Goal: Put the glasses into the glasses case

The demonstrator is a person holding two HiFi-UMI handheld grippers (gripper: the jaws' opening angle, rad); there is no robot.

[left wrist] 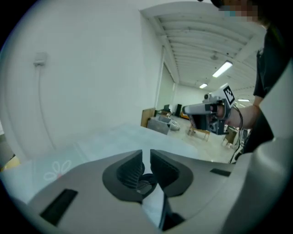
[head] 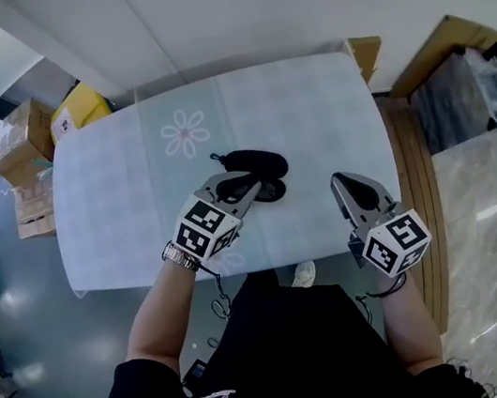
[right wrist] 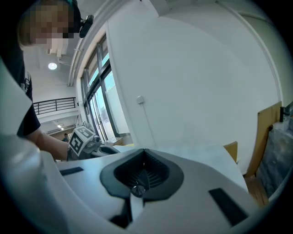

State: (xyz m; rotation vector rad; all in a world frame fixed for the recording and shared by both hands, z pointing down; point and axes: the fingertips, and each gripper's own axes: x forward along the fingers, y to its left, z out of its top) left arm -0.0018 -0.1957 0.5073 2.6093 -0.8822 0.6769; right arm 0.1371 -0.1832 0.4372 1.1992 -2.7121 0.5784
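Observation:
A black glasses case (head: 256,163) lies near the middle of the table (head: 115,198), which has a pale cloth with a flower print. Part of the case is hidden by my left gripper (head: 251,184), which hovers just in front of and above it. I cannot make out the glasses themselves. In the left gripper view the left gripper (left wrist: 146,159) has a narrow gap between its pads, and nothing is in it. My right gripper (head: 341,181) is held off to the right of the case above the table's front right part. Its jaws (right wrist: 143,154) are together and empty.
Cardboard boxes (head: 21,138) and a yellow box (head: 80,107) stand on the floor beyond the table's left end. Wooden boards (head: 437,50) and a grey block (head: 464,98) are at the right. The person's body is against the table's front edge.

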